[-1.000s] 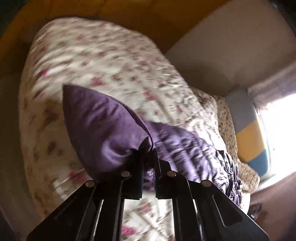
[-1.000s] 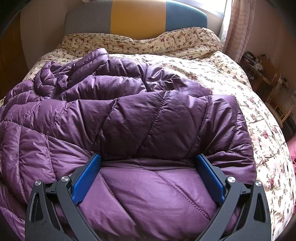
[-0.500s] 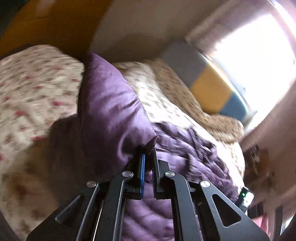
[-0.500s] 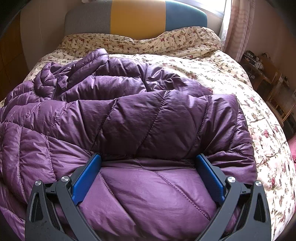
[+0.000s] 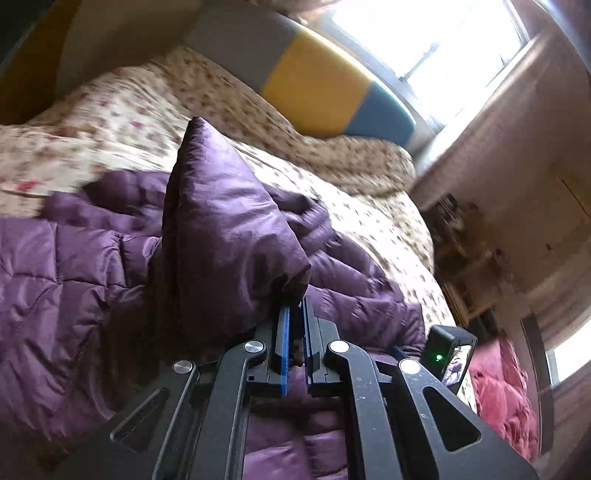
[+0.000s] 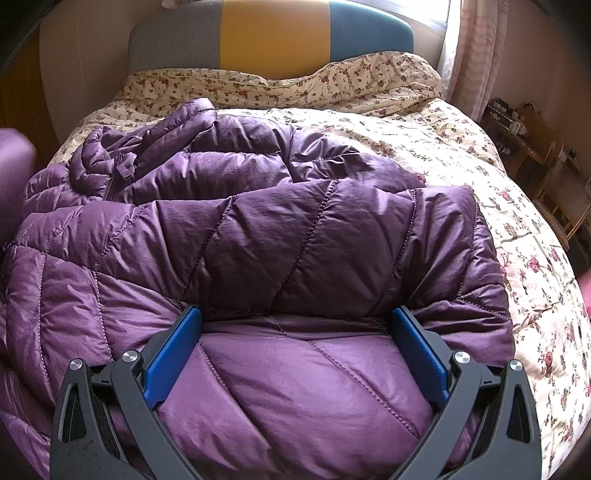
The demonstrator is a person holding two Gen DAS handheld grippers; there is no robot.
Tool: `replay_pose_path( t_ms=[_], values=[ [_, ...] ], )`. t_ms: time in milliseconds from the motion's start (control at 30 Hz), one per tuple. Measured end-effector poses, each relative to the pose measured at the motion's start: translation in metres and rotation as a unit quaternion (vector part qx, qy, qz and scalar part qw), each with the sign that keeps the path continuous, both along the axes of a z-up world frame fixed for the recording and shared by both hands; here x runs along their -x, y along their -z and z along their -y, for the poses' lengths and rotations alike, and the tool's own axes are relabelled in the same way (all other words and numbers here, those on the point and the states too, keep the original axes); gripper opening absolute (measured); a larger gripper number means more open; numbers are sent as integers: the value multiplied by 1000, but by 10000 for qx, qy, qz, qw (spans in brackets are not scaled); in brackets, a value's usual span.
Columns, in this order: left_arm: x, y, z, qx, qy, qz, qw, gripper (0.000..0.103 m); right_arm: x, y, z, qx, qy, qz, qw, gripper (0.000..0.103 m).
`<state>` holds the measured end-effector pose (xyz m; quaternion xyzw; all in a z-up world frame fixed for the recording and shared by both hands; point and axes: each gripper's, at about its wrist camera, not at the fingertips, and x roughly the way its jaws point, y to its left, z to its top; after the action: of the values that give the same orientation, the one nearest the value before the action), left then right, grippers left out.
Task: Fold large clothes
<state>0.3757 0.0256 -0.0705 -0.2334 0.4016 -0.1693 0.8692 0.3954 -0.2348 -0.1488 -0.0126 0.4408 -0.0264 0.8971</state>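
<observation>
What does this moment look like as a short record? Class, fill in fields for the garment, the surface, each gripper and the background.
garment: purple quilted jacket, partly folded, lying on the bed
surface: floral bedspread
left gripper: shut on a lifted end of the jacket, held above the rest
right gripper: open, fingers set wide, resting down on the jacket's near fold
background: headboard in grey, yellow and blue; window with curtain to the right

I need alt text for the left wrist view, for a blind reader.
The left gripper, shut, pinches a lifted fold of a purple quilted jacket above a bed with a floral duvet. A grey, yellow and blue headboard stands beneath a bright window.
</observation>
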Motion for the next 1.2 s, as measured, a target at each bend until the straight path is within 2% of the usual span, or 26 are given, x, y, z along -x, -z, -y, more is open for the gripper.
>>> replay_pose_path(
  t_ms=[133, 200, 267, 333, 367, 500, 633, 767, 833, 900, 1067, 1200],
  values=[
    [-8, 14, 21, 87, 328, -173, 9993, 6, 0, 0, 0, 7, 0, 0, 10000, 101],
    [-10, 19, 24, 153, 436, -272, 9986, 14, 0, 0, 1, 4, -1, 0, 10000, 101],
    [-9, 22, 28, 275, 541, -298, 9977, 29, 0, 0, 1, 9, 0, 2, 10000, 101],
    [-6, 20, 30, 281, 583, -230, 9976, 49, 0, 0, 1, 2, -2, 2, 10000, 101],
    [-4, 19, 31, 307, 616, -192, 9974, 50, 0, 0, 1, 2, -2, 1, 10000, 101],
    [14, 14, 19, 421, 596, -111, 9973, 50, 1, 0, 2, 22, -4, -3, 10000, 101],
    [38, 9, -3, 265, 384, -31, 9989, 50, 1, -5, -2, 37, 18, 8, 10000, 100],
    [61, 11, -28, 9, 15, -48, 10000, 50, 4, -15, -3, -146, 104, 107, 9998, 88],
    [71, 13, -38, -91, -99, -49, 9999, 50, 8, -22, 0, -336, 215, 172, 9991, 75],
    [81, 16, -45, -125, -171, -62, 9998, 50, 13, -32, 6, -547, 293, 274, 9977, 68],
    [102, 27, -63, -130, -271, -155, 9994, 50, 15, -57, -8, -939, 197, 477, 9942, 68],
    [112, 34, -71, -205, -262, -218, 9992, 50, 9, -65, -26, -1299, 25, 423, 9906, 68]
  ],
)
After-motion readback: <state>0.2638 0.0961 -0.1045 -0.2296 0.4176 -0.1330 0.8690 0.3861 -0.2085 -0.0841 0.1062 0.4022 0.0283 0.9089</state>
